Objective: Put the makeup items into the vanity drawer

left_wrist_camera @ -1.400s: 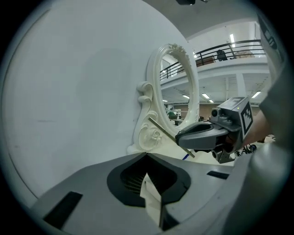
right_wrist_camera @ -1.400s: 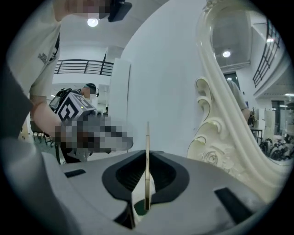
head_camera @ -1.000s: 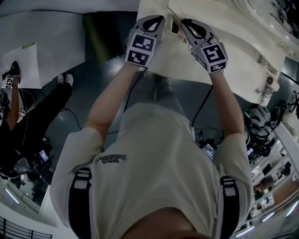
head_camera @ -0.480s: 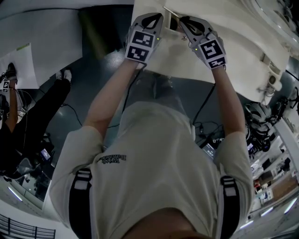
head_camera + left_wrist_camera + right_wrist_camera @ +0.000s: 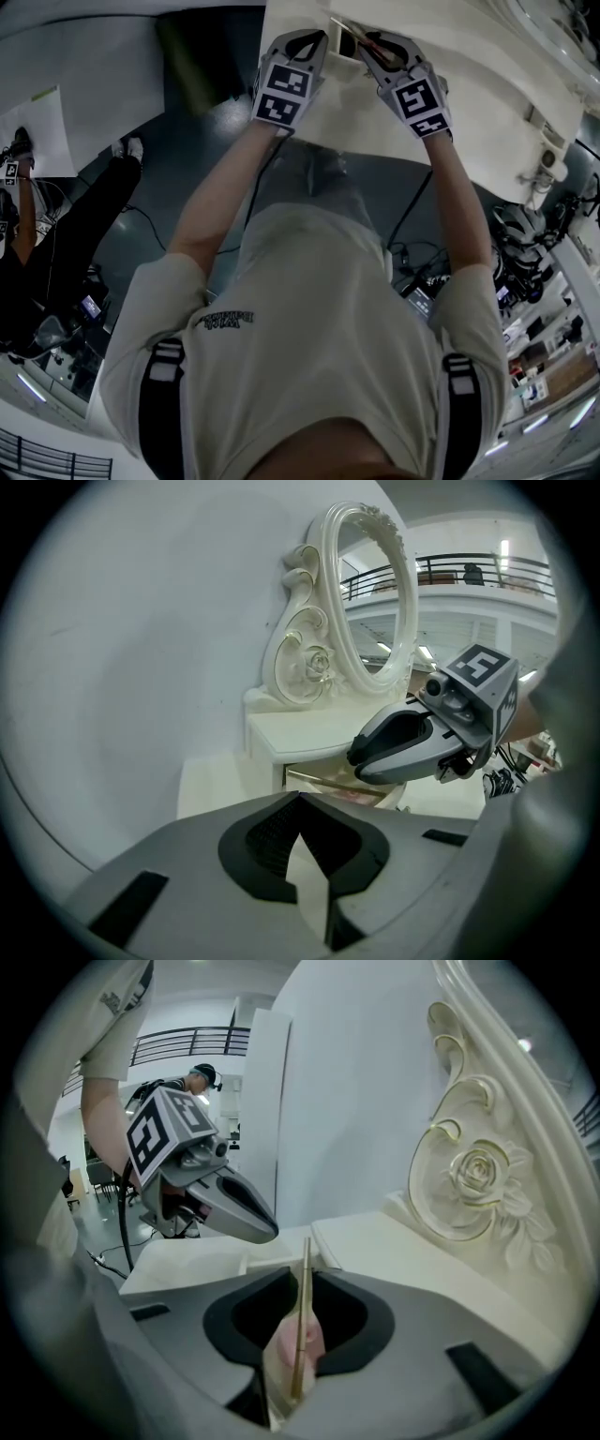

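The cream vanity's drawer (image 5: 345,47) stands pulled out at the top of the head view, and both grippers hang over it. My right gripper (image 5: 371,44) has a thin gold makeup stick (image 5: 302,1321) between its jaws. Those jaws have just been opening, and the pads stand apart with the stick leaning along the right one. Something pink (image 5: 286,1344) shows below the gap. My left gripper (image 5: 322,39) has a narrow gap and nothing in it. In the left gripper view the drawer (image 5: 342,787) with pinkish contents lies under the right gripper (image 5: 361,757).
An oval mirror (image 5: 367,592) in a carved scrolled frame (image 5: 473,1180) rises behind the drawer. The vanity top (image 5: 469,103) runs to the right. Another person (image 5: 56,253) and cables are on the dark floor at the left.
Both grippers have sunk closer over the drawer. The gold stick now slants down into it between the right jaws.
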Demonstrator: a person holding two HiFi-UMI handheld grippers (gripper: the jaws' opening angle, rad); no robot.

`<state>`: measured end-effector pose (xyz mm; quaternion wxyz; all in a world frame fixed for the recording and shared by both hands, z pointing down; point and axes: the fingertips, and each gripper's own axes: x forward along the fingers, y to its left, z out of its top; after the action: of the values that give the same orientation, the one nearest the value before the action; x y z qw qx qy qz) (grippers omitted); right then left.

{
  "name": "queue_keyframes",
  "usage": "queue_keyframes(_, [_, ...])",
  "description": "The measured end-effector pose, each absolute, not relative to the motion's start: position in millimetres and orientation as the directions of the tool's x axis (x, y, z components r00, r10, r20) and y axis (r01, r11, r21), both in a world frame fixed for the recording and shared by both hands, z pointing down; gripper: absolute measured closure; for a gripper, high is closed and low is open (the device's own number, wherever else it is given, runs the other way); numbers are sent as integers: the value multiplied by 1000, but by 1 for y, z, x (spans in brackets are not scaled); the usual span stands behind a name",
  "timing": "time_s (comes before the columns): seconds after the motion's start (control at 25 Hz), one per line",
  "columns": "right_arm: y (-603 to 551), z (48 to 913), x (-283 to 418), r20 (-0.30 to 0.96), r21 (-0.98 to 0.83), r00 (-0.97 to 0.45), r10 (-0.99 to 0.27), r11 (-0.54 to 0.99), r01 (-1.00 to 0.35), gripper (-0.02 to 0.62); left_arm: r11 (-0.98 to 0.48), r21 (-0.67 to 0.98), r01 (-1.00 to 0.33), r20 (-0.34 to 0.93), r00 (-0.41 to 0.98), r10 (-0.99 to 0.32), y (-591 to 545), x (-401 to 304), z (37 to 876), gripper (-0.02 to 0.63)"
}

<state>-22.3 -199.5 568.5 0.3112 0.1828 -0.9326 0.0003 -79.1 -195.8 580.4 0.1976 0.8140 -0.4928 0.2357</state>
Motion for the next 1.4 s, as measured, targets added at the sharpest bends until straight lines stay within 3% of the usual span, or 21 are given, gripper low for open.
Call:
queue_keyframes(0.84, [-199, 550, -16, 554, 130, -730, -401, 907, -400, 518, -429, 78, -900, 569, 393, -723, -189, -86, 563, 592])
queue_keyframes(1.4, [-198, 468, -10, 451, 185, -748, -487, 871, -455, 518, -436, 34, -899, 501, 393, -771, -188, -87, 499, 592])
